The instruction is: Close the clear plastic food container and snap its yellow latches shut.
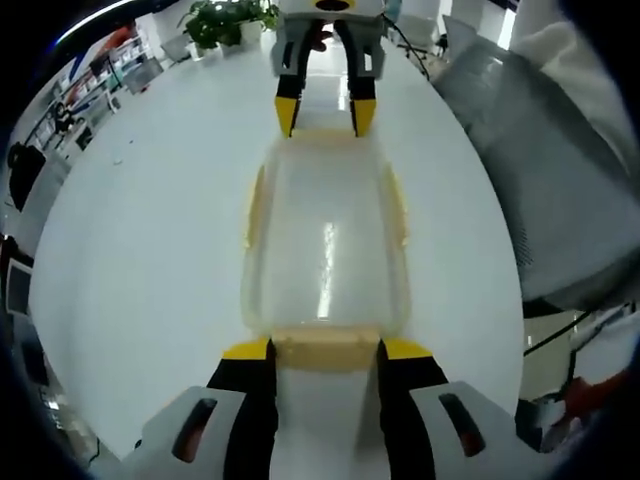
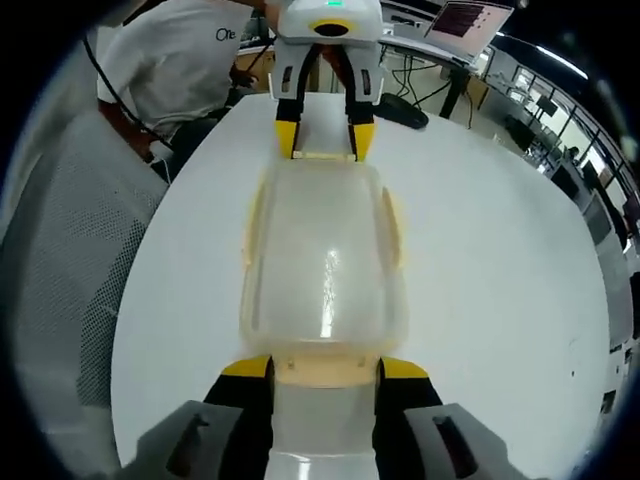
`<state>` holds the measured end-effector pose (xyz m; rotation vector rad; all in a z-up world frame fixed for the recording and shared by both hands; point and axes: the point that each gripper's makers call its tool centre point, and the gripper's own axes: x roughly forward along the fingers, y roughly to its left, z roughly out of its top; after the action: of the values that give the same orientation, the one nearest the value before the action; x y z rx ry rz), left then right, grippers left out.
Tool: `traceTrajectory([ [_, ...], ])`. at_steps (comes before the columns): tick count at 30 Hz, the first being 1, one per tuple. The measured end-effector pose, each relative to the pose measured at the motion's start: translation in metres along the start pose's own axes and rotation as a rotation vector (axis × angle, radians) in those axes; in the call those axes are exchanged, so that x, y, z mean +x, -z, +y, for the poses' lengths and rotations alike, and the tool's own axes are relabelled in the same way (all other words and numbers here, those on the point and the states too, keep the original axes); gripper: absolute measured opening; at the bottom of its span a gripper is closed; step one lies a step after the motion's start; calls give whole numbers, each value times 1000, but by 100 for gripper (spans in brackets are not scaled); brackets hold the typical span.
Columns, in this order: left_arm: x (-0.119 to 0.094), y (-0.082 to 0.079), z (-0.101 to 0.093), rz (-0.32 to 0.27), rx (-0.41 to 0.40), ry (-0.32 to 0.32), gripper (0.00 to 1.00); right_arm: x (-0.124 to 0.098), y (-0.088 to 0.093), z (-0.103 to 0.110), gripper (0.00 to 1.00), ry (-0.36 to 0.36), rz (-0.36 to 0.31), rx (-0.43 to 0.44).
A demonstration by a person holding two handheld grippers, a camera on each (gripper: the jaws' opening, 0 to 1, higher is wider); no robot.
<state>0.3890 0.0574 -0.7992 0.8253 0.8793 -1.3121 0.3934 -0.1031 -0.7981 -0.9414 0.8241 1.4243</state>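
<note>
The clear plastic container (image 1: 325, 240) (image 2: 322, 260) lies lengthwise on the white table with its lid on. Yellow latches run along its long sides (image 1: 255, 205) (image 2: 252, 225). In the left gripper view, my left gripper (image 1: 326, 350) is open, and its yellow-tipped jaws stand on either side of the near end latch (image 1: 326, 352). My right gripper (image 1: 325, 115) straddles the far end latch in the same way. In the right gripper view, my right gripper (image 2: 325, 368) is open around its end latch (image 2: 325, 370), and the left gripper (image 2: 324, 138) faces it.
The white table (image 1: 150, 250) (image 2: 500, 260) is round, with bare room on both sides of the container. A grey mesh chair (image 1: 530, 150) (image 2: 60, 260) stands at its edge. A person in a white shirt (image 2: 190, 60) sits behind. A dark object (image 2: 400, 110) lies near the far rim.
</note>
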Motion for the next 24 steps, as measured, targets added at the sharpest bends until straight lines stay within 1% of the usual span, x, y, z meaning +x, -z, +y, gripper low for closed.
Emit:
traceTrajectory([
  [6, -11, -10, 2, -6, 15, -12, 37, -13, -2, 1, 37, -3, -26, 20],
  [10, -18, -18, 1, -5, 28, -16, 37, -19, -1, 3, 37, -1, -26, 35],
  [15, -26, -21, -5, 7, 34, -18, 37, -30, -6, 10, 37, 7, -43, 26],
  [19, -38, -28, -6, -6, 33, -25, 37, -39, -8, 11, 37, 21, -53, 23],
  [24, -49, -37, -8, -1, 44, -34, 37, -53, -13, 14, 37, 35, -73, 19],
])
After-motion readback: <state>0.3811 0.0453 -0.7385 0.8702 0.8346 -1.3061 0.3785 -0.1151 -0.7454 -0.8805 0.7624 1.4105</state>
